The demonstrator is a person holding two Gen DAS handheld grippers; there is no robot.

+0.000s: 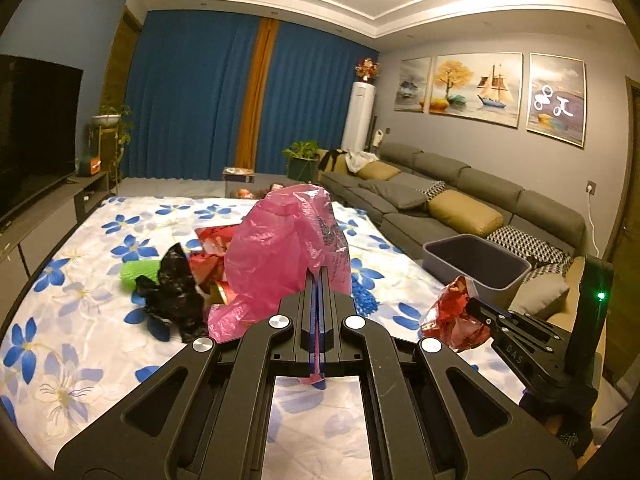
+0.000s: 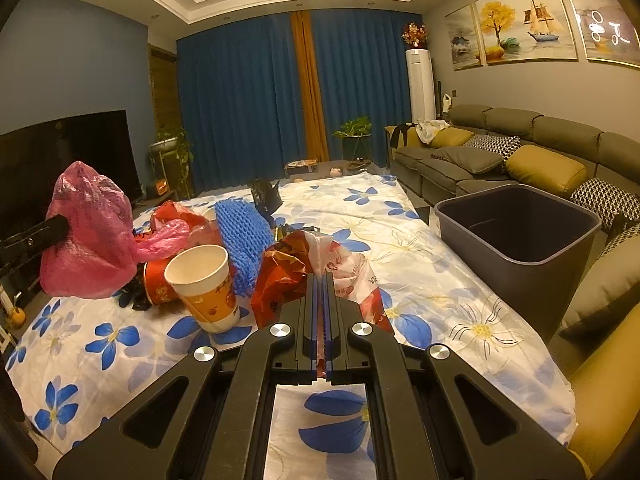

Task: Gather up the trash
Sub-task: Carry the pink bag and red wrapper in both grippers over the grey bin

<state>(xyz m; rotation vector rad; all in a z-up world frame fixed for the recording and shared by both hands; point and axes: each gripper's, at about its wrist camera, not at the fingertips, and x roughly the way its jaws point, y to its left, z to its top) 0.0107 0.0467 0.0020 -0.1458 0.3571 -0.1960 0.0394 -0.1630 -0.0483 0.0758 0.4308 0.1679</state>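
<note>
My left gripper (image 1: pixel 318 276) is shut on a pink plastic bag (image 1: pixel 280 252) and holds it above the floral table; the bag also shows in the right wrist view (image 2: pixel 86 240). My right gripper (image 2: pixel 322 280) is shut on a crumpled red and white wrapper (image 2: pixel 304 272), which shows in the left wrist view (image 1: pixel 456 320) too. A dark grey bin (image 2: pixel 520 232) stands open at the table's right edge, beside the sofa. On the table lie a paper cup (image 2: pixel 204 284), a blue knitted net (image 2: pixel 240 236), black plastic (image 1: pixel 176 296), a green net (image 1: pixel 138 274) and red wrappers (image 1: pixel 212 248).
A floral cloth (image 2: pixel 420 280) covers the table. A grey sofa (image 2: pixel 500 152) with cushions runs along the right. A TV (image 2: pixel 68 160) on a low cabinet is at the left. Blue curtains and plants stand at the far wall.
</note>
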